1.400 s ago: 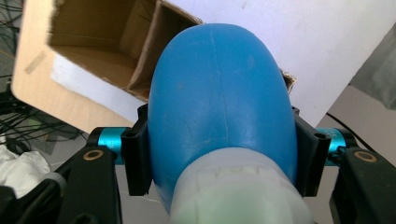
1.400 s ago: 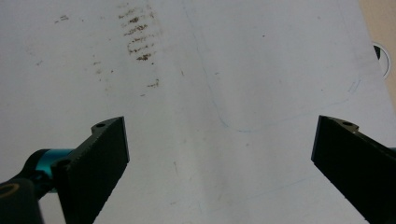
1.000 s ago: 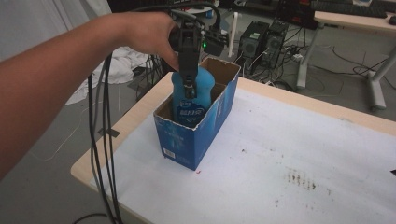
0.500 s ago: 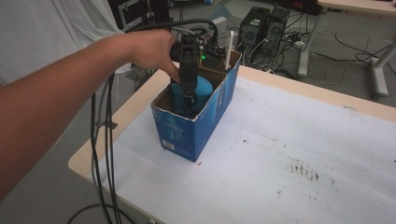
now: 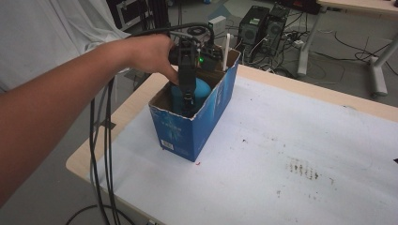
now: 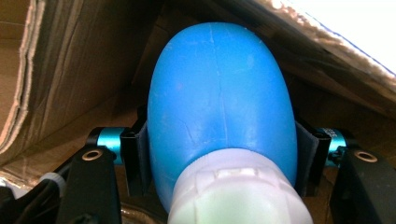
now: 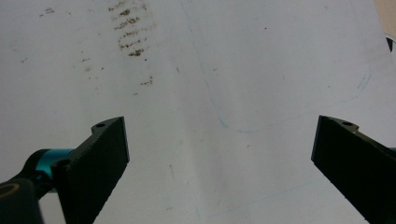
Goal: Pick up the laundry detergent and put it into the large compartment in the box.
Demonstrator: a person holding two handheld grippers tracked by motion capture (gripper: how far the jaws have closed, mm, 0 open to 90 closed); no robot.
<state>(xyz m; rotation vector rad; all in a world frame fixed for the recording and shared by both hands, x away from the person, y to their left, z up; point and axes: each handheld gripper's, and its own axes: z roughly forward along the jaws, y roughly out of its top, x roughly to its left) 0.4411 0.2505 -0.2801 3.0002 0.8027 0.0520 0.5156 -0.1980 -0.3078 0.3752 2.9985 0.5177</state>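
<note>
A blue plastic bottle [image 5: 195,91] with a pale cap [image 6: 238,191] sits low inside an open blue cardboard box [image 5: 206,124] at the table's left. My left gripper [image 5: 187,89] reaches down into the box, its jaws shut on the bottle's sides just above the cap [image 6: 219,154]. The brown inner walls of the box [image 6: 70,70] surround the bottle. My right gripper [image 7: 219,158] hangs over the white table sheet, jaws wide open with nothing between them.
The white sheet [image 5: 291,140] covering the table carries a patch of brown smudges [image 5: 302,168]. A white stick [image 5: 226,49] stands at the box's far end. Black cables [image 5: 103,140] hang off the table's left edge. Computer towers [image 5: 263,28] stand on the floor behind.
My left gripper has lowered the blue bottle deeper into the box; a second ago its label stood above the rim, now only its top shows.
</note>
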